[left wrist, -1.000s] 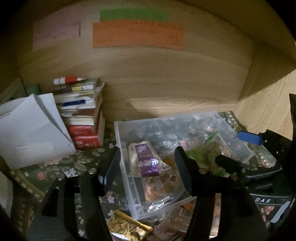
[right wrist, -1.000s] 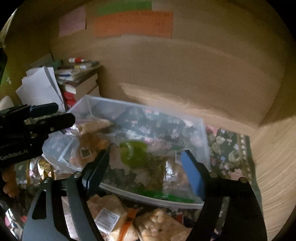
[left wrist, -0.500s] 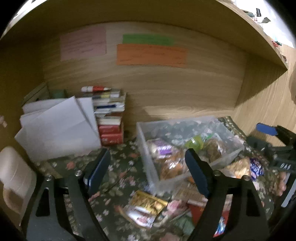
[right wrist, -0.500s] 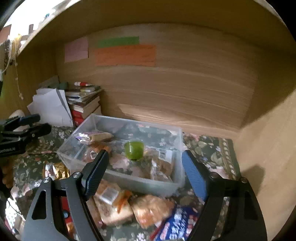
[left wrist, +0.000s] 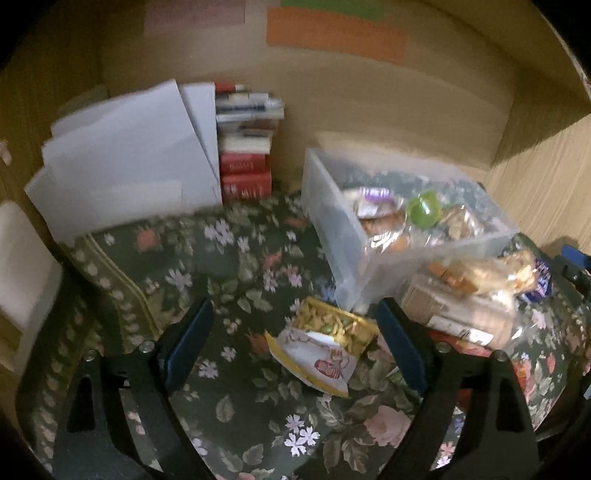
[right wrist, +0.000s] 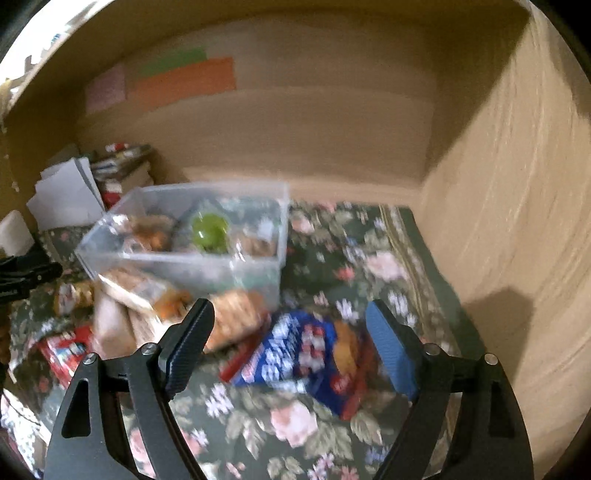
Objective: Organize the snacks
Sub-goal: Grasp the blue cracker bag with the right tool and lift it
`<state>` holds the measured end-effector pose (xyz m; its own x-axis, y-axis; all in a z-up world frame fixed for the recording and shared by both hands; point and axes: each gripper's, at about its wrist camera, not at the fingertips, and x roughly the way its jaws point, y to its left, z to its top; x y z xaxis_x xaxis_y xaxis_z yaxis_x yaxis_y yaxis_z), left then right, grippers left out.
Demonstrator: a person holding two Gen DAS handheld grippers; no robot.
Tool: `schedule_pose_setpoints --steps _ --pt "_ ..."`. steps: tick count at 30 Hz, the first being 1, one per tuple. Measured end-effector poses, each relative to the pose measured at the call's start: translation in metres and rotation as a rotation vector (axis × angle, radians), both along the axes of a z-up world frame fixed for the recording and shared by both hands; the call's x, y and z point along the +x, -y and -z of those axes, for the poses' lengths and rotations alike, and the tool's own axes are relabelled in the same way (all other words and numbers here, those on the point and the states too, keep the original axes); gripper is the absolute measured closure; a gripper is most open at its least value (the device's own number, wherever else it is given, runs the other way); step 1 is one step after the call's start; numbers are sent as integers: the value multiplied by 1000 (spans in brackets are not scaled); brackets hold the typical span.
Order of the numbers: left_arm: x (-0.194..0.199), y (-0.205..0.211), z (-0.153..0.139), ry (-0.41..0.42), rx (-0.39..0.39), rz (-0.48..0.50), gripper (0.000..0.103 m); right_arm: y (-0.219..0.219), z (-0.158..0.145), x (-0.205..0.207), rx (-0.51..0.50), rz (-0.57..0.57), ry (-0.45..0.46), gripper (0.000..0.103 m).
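A clear plastic bin (left wrist: 332, 206) (right wrist: 177, 262) holds several snack packs and a green jelly cup (left wrist: 424, 211) (right wrist: 209, 232). Loose snacks lie in front of it on the floral cloth. My left gripper (left wrist: 291, 339) is open and empty, above a yellow and white snack bag (left wrist: 325, 350). My right gripper (right wrist: 288, 339) is open and empty, above a blue snack bag (right wrist: 303, 354). Clear packs of biscuits (left wrist: 480, 280) (right wrist: 236, 317) are piled against the bin's front. A red pack (right wrist: 66, 350) lies at the left.
A stack of books (left wrist: 245, 147) and white papers (left wrist: 122, 166) stand at the back left. Wooden walls close the back and the right side (right wrist: 509, 206). Coloured paper notes (left wrist: 332, 33) hang on the back wall. A white object (left wrist: 22, 266) sits at the far left.
Both grippers have pulled back and out of the bin toward the front. Both views now tilt down over the loose snacks on the cloth. Both stay open and empty.
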<state>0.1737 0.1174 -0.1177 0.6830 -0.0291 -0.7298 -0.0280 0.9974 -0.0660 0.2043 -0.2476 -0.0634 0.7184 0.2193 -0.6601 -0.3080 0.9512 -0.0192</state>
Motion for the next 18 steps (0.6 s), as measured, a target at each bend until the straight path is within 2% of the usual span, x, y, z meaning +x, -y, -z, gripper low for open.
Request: schedule_pose_setpoints --steps 7,12,15,18 --pt "15 10 31 -73 23 36 12 8 25 0 21 18 -77 20" --pt "19 13 44 -90 30 42 12 10 35 10 22 15 -119 20" --pt "20 16 47 -89 32 66 17 11 41 17 25 23 -135 20" --pt "20 21 47 -90 38 89 27 13 44 22 30 25 -158 20"
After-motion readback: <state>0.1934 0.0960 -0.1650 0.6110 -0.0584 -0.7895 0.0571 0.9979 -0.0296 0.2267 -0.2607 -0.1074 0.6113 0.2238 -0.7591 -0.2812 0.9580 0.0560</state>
